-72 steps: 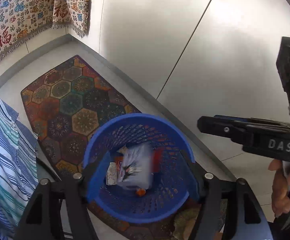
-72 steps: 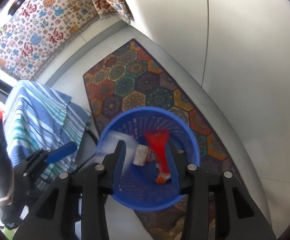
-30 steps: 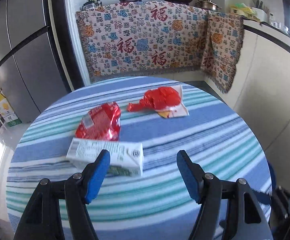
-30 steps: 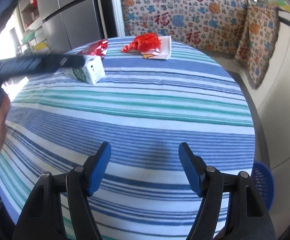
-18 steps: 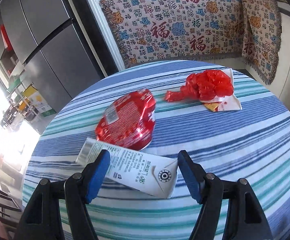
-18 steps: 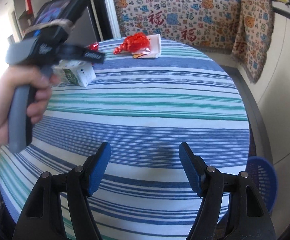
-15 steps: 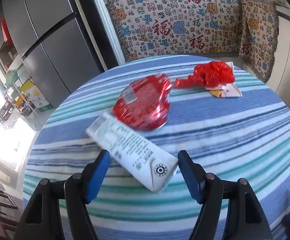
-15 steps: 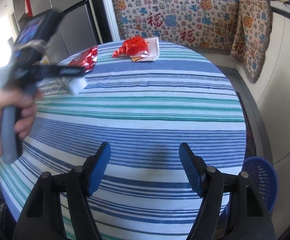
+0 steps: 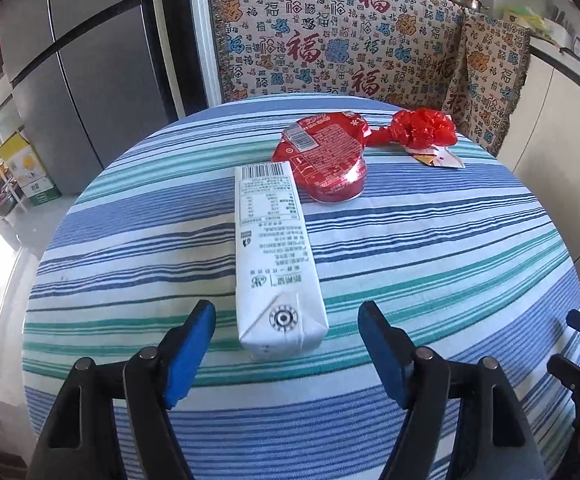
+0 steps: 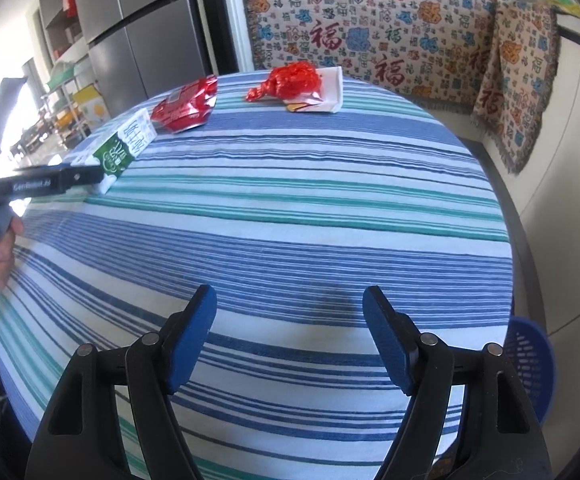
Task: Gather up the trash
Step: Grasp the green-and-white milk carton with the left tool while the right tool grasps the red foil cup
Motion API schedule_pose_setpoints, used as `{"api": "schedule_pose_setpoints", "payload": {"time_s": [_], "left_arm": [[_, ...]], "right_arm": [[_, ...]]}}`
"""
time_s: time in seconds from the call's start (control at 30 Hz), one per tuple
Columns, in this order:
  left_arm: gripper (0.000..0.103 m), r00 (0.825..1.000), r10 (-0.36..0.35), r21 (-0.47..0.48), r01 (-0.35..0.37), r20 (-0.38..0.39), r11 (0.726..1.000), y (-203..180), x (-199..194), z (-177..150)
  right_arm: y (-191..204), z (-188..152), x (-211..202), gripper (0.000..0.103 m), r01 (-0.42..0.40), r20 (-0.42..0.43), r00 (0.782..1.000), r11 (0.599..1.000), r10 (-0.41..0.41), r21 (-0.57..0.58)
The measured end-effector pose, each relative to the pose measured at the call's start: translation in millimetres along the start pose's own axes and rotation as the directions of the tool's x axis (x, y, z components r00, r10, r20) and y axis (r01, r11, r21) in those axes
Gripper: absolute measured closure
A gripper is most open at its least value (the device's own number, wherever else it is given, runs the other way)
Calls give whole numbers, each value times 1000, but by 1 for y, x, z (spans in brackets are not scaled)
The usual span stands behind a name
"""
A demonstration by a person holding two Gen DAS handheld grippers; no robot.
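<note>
Left gripper (image 9: 286, 334) lined up on milk carton (image 9: 275, 256), jaws just widened to straddle its near end, pads not touching yet. Carton flat on striped tablecloth (image 9: 430, 248), running toward 12 o'clock. Right gripper (image 10: 288, 328) parked open, empty. Blue basket (image 10: 530, 364) at 4 o'clock for the drop.

Each claw, left (image 9: 286, 344) and right (image 10: 289, 332), had black angular arms, silver screws and blue pads (image 9: 188, 354). The left claw's black body bore white lettering above a grey handle.
</note>
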State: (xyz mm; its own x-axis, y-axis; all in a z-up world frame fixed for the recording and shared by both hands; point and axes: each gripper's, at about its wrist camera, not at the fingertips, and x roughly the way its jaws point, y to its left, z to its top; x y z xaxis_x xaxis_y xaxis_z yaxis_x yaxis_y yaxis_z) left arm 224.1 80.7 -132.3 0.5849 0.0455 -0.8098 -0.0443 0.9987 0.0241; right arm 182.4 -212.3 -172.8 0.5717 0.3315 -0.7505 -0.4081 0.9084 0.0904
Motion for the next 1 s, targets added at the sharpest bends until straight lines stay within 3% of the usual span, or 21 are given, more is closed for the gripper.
{"api": "schedule_pose_setpoints", "payload": {"time_s": [0.1,0.13,0.17,0.2,0.43,0.57,0.63,0.8,0.93,1.0], "left_arm": [[29,1000,-2,-54,2,4,999,11,4,7],[34,1000,-19,-79,21,21,997,17,1,7],[59,999,-35,-89,37,32,995,20,-1,6],[65,998,-59,-92,61,27,994,24,-3,5],[63,996,-85,-73,86,20,994,43,-24,-19],[43,997,-73,-106,73,3,992,63,-25,-29],[43,996,-86,-151,86,11,985,82,-25,-30],[43,987,-153,-274,160,47,948,129,-25,-25],[42,987,-146,-248,159,69,956,137,-22,-16],[33,982,-172,-223,186,81,957,137,-16,-11]], "right_arm": [[1,0,1,26,-2,-4,1000,1000,2,-12],[1,0,1,26,0,-4,1000,1000,0,-14],[1,-1,1,26,2,-5,1000,1000,-2,-17],[0,-1,1,26,4,-6,1000,1000,-4,-19],[0,-4,4,23,13,-15,1000,1000,-13,-15],[9,5,9,23,-6,-30,1000,1000,6,-19],[15,12,13,23,-18,-36,999,1000,18,-20],[37,41,22,23,-23,-19,1000,998,22,-61],[55,72,31,22,-24,7,1000,995,25,-92],[59,89,39,16,-31,20,999,996,33,-85]]}}
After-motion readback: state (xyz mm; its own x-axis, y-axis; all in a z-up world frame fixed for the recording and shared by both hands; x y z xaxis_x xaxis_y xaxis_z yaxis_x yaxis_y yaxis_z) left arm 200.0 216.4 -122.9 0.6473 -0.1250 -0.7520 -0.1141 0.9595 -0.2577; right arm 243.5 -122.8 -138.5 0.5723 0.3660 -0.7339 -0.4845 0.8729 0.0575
